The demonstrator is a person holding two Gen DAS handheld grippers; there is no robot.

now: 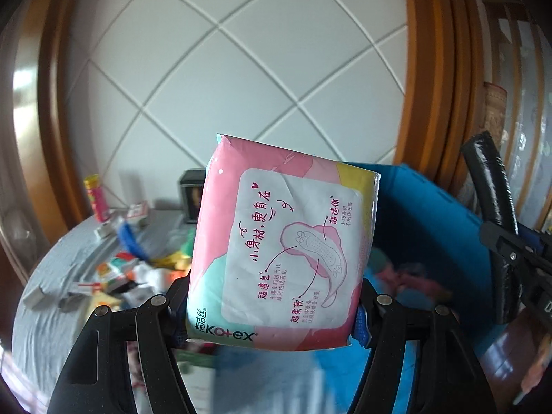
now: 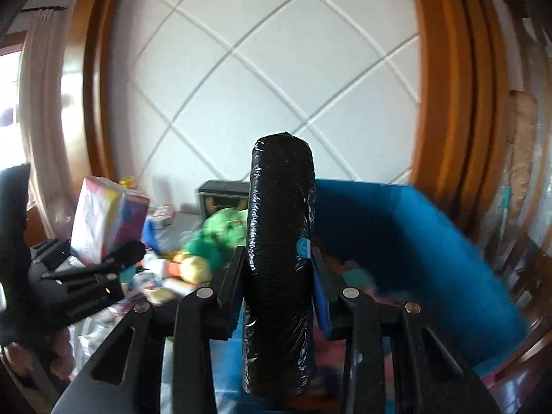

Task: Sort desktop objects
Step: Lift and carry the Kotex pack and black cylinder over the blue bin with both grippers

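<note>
Left wrist view only: Kotex label readable on pink pad pack [image 1: 281, 252], clenched upright in left gripper [image 1: 272, 314], raised above cluttered worktop [image 1: 51, 276]. Right wrist view only: green plush toy [image 2: 220, 231] among clutter; black wrapped roll [image 2: 279, 265] clamped upright in right gripper [image 2: 277, 296]. Blue bin [image 2: 414, 234] just right of both loads, its near rim close beneath grippers. Pack glossy, pastel; roll crinkled, shiny.

White padded wall panel [image 1: 220, 79] with diagonal seams filled the background. Curved orange-brown wooden frame [image 1: 434, 69] flanked it on both sides. Pale curtain [image 2: 41, 110] hung at the far left beside a bright window [image 2: 8, 82]. Grey-blue cloth [image 1: 41, 310] covered the desk, wrinkled in places.
</note>
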